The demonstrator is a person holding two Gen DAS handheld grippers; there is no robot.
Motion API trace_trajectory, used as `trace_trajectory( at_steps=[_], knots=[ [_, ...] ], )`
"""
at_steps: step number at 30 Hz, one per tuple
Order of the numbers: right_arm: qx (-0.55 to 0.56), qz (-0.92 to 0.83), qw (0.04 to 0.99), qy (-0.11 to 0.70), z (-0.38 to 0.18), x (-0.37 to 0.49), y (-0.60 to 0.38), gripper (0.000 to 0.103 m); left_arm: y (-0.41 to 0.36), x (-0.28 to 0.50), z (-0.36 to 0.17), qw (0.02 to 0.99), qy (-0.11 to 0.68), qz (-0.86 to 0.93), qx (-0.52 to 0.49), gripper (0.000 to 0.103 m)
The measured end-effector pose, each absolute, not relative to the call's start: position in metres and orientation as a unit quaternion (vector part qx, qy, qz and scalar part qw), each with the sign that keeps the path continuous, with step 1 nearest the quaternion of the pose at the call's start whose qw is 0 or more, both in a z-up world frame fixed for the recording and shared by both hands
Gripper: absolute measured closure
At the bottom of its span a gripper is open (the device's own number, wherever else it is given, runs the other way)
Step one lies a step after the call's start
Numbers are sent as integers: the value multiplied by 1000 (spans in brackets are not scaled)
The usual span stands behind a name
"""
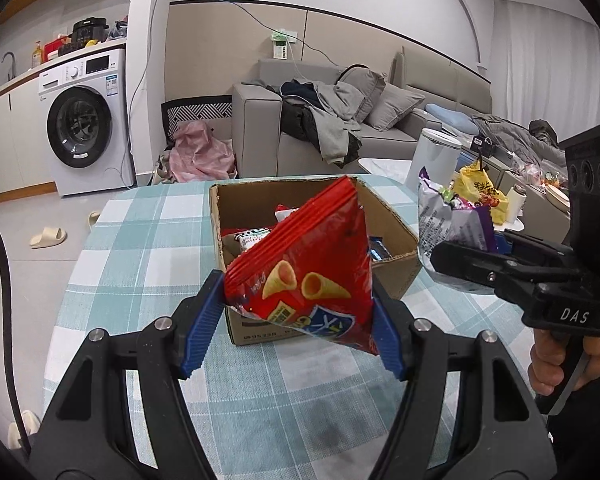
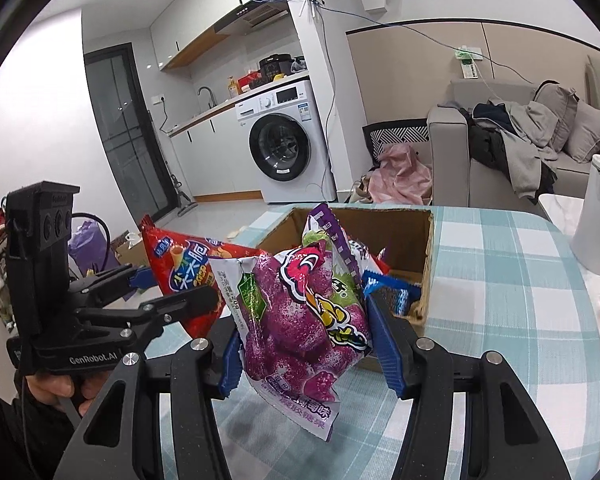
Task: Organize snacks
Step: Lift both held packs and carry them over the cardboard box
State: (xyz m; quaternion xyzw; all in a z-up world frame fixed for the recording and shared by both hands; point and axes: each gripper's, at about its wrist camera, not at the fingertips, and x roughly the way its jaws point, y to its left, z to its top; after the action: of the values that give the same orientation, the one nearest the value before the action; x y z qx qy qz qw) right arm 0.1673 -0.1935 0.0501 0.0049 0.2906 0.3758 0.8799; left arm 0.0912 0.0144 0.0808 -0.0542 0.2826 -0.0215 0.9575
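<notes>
Red snack bag (image 1: pixel 312 264) pinched in left tool (image 1: pixel 300 320), held above the near edge of the cardboard box (image 1: pixel 396 276). Purple snack bag (image 2: pixel 300 312) pinched in right tool (image 2: pixel 308 348), beside it. Box holds more packets, on checked worktop (image 1: pixel 148 240).

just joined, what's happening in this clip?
A person is sorting snacks with a handheld claw in each hand. The left claw is shut on a red snack bag, and the right claw is shut on a purple snack bag. Both bags are held up above the checked tablecloth, just in front of an open cardboard box that already holds several packets. Neither bag is in the box yet.
</notes>
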Motion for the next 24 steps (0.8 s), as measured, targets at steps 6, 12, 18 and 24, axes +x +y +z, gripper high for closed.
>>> trace_trajectory(
  at_steps=[6, 12, 18, 24],
  knots=[
    [16, 371, 882, 292, 55, 176, -189, 47, 21, 114, 78, 957, 284, -10, -59, 38],
    [29, 368, 881, 297, 55, 190, -187, 47, 25, 133, 77, 958, 282, 6, -48, 38],
    [36, 361, 882, 302, 57, 204, -181, 47, 29, 149, 73, 958, 283, 11, -46, 38],
    [60, 350, 878, 322, 50, 223, -178, 46, 35, 167, 67, 957, 284, 17, -51, 38]
  ],
)
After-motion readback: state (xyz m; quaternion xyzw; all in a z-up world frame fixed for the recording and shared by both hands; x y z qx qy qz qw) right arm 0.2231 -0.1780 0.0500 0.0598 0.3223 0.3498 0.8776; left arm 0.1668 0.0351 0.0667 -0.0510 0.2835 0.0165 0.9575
